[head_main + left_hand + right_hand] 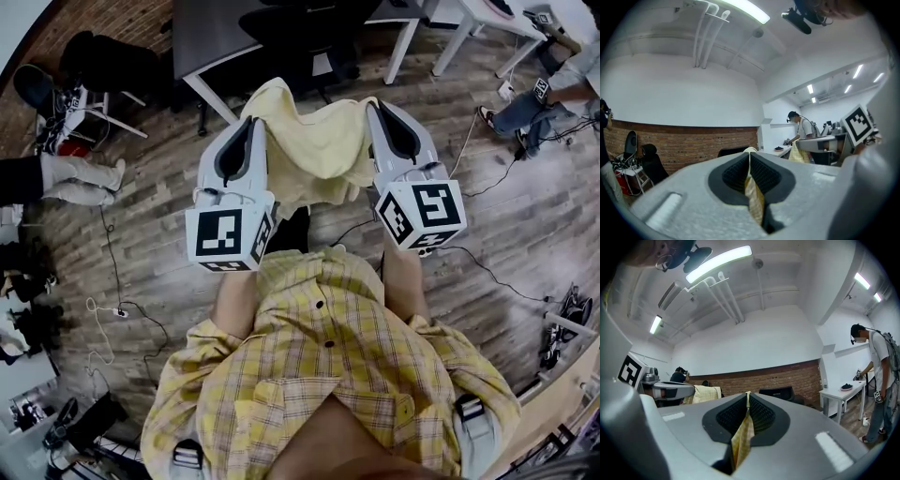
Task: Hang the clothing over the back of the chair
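A pale yellow garment [314,141] hangs spread between my two grippers above the wooden floor. My left gripper [248,124] is shut on its left edge. My right gripper [376,106] is shut on its right edge. In the left gripper view a fold of yellow cloth [753,190] is pinched between the shut jaws of the left gripper [750,155]. The right gripper view shows the same: yellow cloth [742,439] squeezed in the right gripper [748,397]. A black chair [300,33] stands beyond the garment by a dark desk. Something black [292,230] shows under the garment's lower hem.
A dark desk [216,37] and a white table [487,14] stand ahead. A seated person [553,103] is at the right, another person's legs [70,178] at the left. Cables [478,262] trail over the floor. A standing person [876,380] works at a white table.
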